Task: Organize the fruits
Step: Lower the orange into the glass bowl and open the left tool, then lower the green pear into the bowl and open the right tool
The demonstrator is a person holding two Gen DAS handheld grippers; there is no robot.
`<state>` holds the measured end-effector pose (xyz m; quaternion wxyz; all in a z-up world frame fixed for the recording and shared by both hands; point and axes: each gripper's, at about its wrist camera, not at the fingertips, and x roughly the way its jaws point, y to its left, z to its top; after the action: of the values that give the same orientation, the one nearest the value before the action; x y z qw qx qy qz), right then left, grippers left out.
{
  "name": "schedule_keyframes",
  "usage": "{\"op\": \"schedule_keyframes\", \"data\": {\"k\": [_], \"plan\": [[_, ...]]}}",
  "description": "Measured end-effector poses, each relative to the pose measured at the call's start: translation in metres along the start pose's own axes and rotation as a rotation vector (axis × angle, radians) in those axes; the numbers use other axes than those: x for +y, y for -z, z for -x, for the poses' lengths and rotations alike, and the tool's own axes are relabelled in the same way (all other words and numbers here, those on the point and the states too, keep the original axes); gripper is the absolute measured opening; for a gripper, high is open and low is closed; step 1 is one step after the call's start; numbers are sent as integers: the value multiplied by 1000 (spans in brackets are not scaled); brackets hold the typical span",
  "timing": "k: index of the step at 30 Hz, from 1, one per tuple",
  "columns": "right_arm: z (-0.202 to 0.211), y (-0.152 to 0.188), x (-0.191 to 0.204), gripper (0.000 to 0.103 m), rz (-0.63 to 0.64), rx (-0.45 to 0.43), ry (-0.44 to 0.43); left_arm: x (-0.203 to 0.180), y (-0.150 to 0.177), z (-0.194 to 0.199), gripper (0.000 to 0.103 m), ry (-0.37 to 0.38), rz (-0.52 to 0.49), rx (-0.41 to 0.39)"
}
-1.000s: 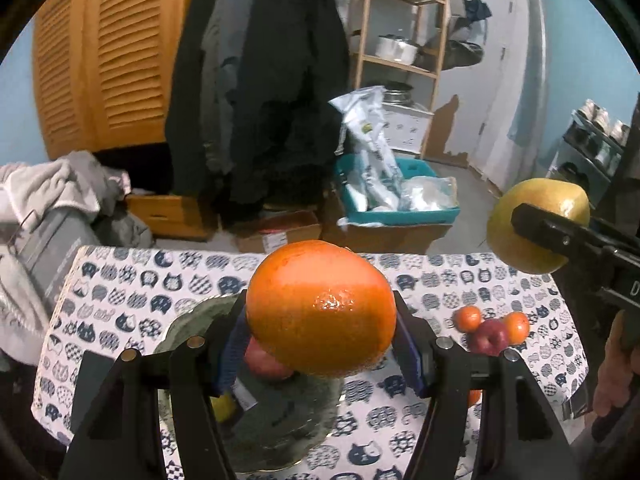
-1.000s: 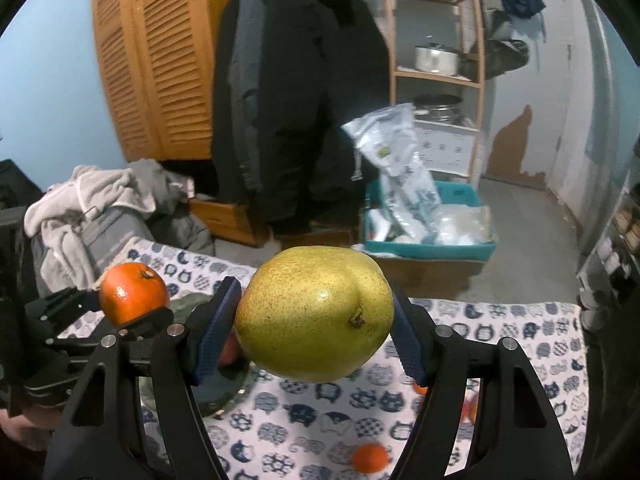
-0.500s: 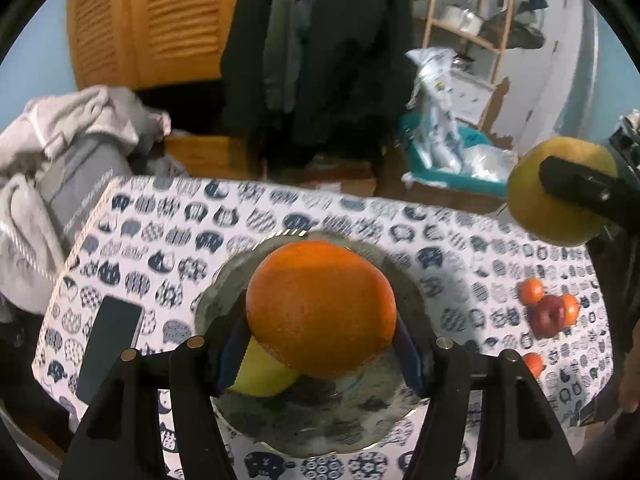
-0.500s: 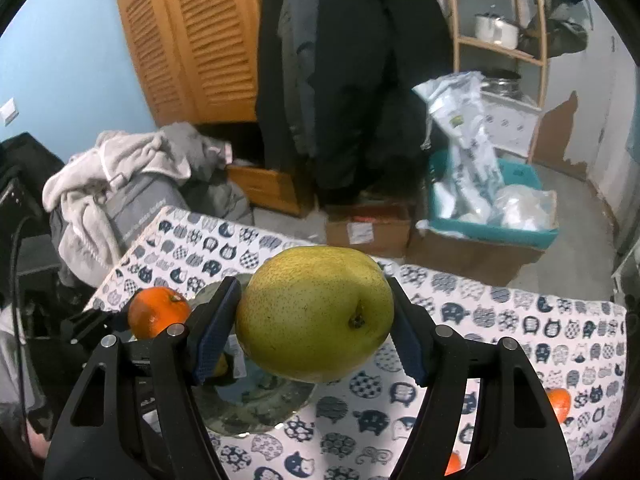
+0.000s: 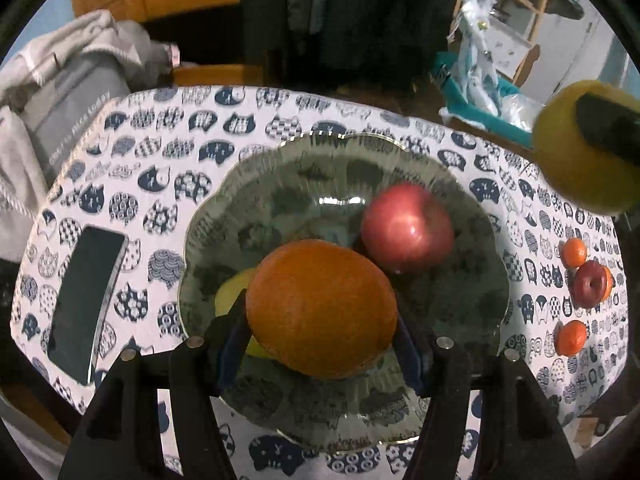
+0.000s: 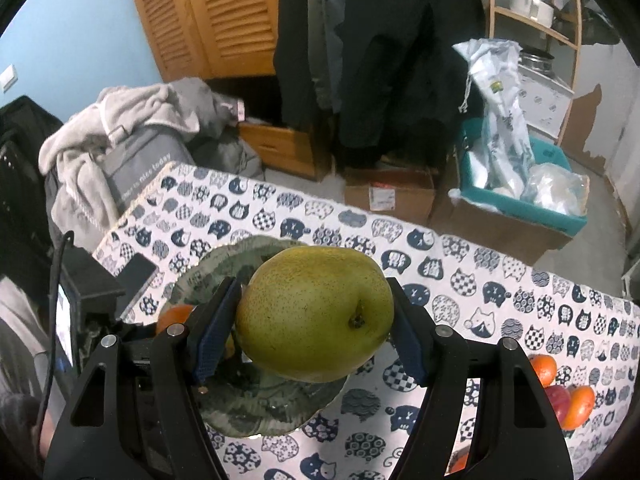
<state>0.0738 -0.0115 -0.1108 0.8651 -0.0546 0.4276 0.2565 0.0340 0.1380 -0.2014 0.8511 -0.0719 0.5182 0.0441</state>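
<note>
My left gripper (image 5: 322, 344) is shut on an orange (image 5: 320, 308) and holds it over the near part of a grey-green scalloped plate (image 5: 452, 308). On the plate lie a red apple (image 5: 407, 227) and a yellow fruit (image 5: 229, 292), partly hidden behind the orange. My right gripper (image 6: 314, 344) is shut on a yellow-green pear (image 6: 314, 314), held above the plate's (image 6: 244, 404) right side. The pear also shows at the right edge of the left wrist view (image 5: 576, 160).
A black phone (image 5: 86, 300) lies left of the plate on the cat-print tablecloth (image 5: 168, 152). Small tangerines (image 5: 573, 252) and a dark red apple (image 5: 591, 283) sit at the table's right. Clothes, boxes and a teal bin (image 6: 520, 204) lie beyond the far edge.
Both grippers have tilted down and moved closer over the plate. The orange is now lower above the plate, and the red apple has come into view beside it.
</note>
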Motion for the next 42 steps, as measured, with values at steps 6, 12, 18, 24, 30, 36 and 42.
{"op": "schedule_keyframes", "data": {"k": [6, 12, 18, 24, 30, 36, 42], "plan": [[-15, 9, 3, 71, 5, 42, -1, -1, 2, 1, 66, 8, 1, 8], [-25, 17, 5, 71, 20, 75, 6, -6, 7, -1, 66, 24, 1, 42], [-26, 20, 3, 72, 14, 84, 6, -13, 6, 7, 66, 28, -22, 15], [-27, 21, 2, 72, 9, 90, 4, -10, 1, 17, 66, 23, -14, -15], [-33, 24, 2, 71, 1, 109, -6, 2, -8, 32, 66, 8, 24, -62], [-50, 31, 3, 72, 6, 156, -11, 8, -12, 43, 66, 14, 50, -91], [-69, 39, -1, 71, 4, 202, -2, 5, -11, 43, 66, 13, 41, -93]]}}
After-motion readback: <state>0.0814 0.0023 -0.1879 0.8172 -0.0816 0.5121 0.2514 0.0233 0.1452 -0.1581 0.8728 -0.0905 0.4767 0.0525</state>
